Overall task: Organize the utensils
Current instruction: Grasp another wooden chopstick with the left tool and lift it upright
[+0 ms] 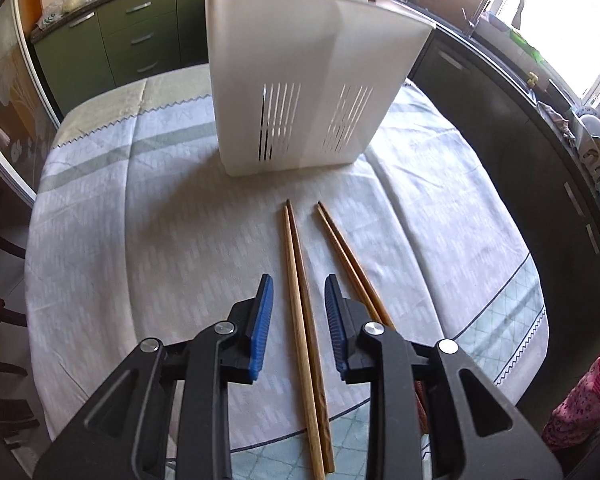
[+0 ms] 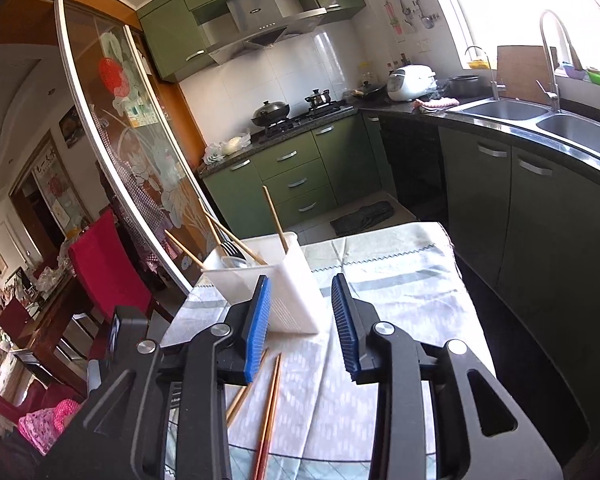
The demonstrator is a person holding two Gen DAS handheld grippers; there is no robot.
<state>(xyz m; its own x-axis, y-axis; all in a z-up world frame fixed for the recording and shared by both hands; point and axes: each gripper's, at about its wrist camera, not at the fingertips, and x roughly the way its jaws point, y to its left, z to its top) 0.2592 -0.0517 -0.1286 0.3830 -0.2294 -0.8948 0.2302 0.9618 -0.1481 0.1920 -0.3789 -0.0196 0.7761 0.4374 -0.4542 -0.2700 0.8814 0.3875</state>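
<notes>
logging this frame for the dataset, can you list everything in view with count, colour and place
utensil holder: 1, white slotted plastic, upright on the table's far half
utensils in holder: several wooden sticks plus a dark fork, leaning out of the top
light chopsticks: 2, pale wood, flat on the cloth between the left gripper's fingers
dark chopsticks: 2, reddish brown, flat beside the light pair, to its right
tablecloth: 1, pale checked, covering the table
sink: 1, steel double basin, right counter
rice cooker: 1, white, back counter
left gripper: black, blue pads, open
right gripper: black, blue pads, open, held above the table
</notes>
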